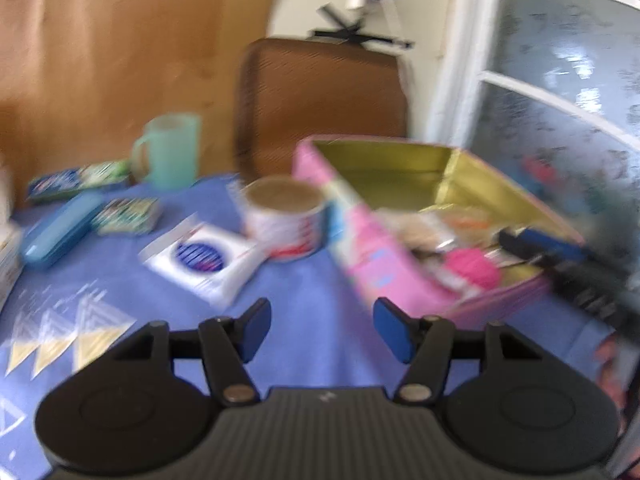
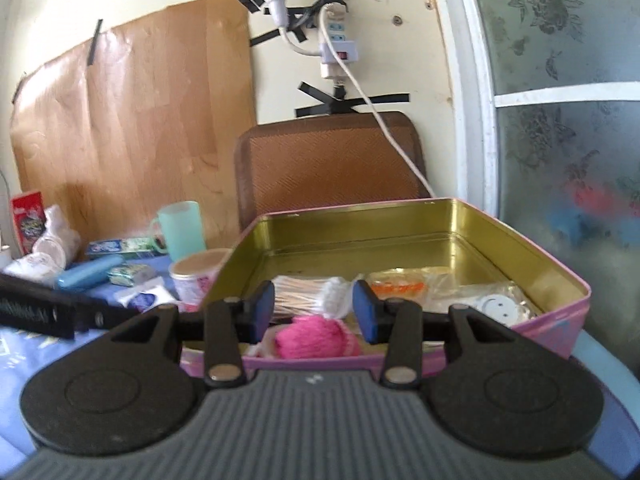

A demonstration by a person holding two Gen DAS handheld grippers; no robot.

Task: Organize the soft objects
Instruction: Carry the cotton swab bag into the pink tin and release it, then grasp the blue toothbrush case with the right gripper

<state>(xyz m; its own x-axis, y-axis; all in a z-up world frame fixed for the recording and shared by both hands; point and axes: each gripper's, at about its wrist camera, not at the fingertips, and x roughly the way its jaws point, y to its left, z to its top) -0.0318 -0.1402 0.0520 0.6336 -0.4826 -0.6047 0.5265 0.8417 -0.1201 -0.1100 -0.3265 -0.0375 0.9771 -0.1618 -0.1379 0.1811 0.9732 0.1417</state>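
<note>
The pink fluffy ball (image 2: pixel 314 336) lies in the near end of the pink tin box (image 2: pixel 560 280), against its near wall. In the right wrist view it sits just beyond and a little below the gap between the jaws of the right gripper (image 2: pixel 314 312), roughly centred on that gap; the blue pads stand apart on either side and do not press on it, so the jaws are released and grip nothing. Whether a pad brushes the fluff cannot be told. Just behind the ball lies a bundle of cotton swabs (image 2: pixel 298 294), and to the right of it clear packets (image 2: pixel 420 288) and a white smiley disc (image 2: pixel 496 304).

In the blurred left wrist view the ball (image 1: pixel 474 268) is far and to the right of the left gripper (image 1: pixel 322 328), well apart from its jaws, which are spread with only blue cloth between them. The tin (image 1: pixel 352 240) stands on the blue-covered counter (image 1: pixel 304 288). Left of it are a small round tub (image 1: pixel 284 220), a white sachet (image 1: pixel 202 258), a blue case (image 1: pixel 60 230) and, farther back, a green mug (image 1: pixel 170 150).
</note>
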